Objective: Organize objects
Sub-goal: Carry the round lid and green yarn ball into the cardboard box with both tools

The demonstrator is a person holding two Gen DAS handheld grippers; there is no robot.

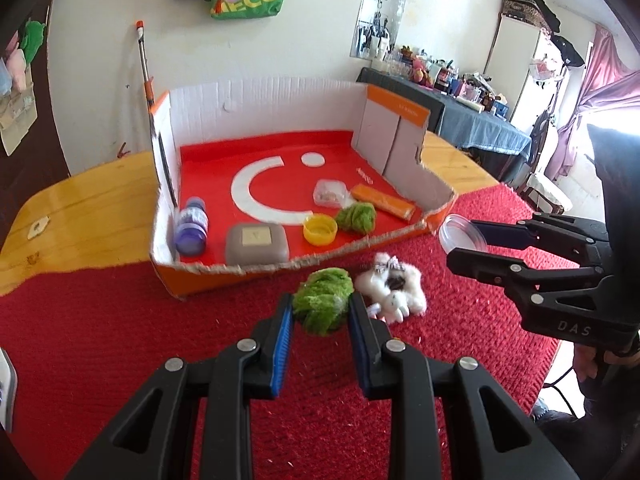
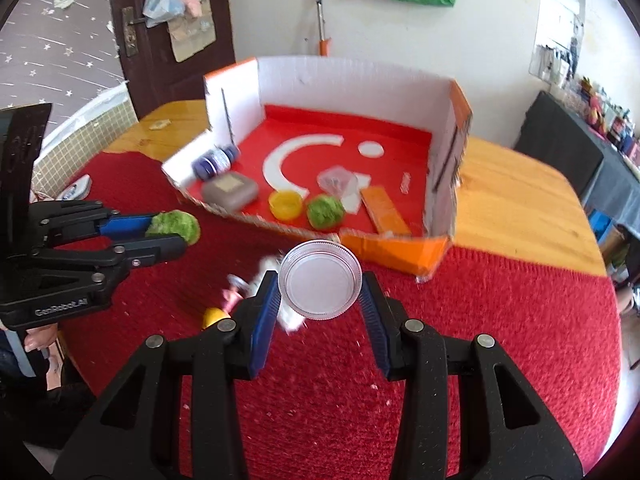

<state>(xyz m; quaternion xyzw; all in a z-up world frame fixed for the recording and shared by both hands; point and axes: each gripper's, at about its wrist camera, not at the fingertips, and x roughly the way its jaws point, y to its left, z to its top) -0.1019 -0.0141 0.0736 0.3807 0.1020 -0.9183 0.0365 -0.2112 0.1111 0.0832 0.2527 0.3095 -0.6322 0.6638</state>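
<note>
Left wrist view: left tool [image 1: 321, 312] clenched on a fuzzy green pom-pom [image 1: 322, 306], right tool [image 2: 320, 290] grasping a round ribbed clear lid [image 2: 320, 280].

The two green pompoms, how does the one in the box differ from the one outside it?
The green pompom in the box lies free on the red floor beside the yellow cap; the green pompom outside the box is pinched in the left claw. The boxed one looks rounder, the gripped one squeezed. Both are fuzzy and green.
</note>
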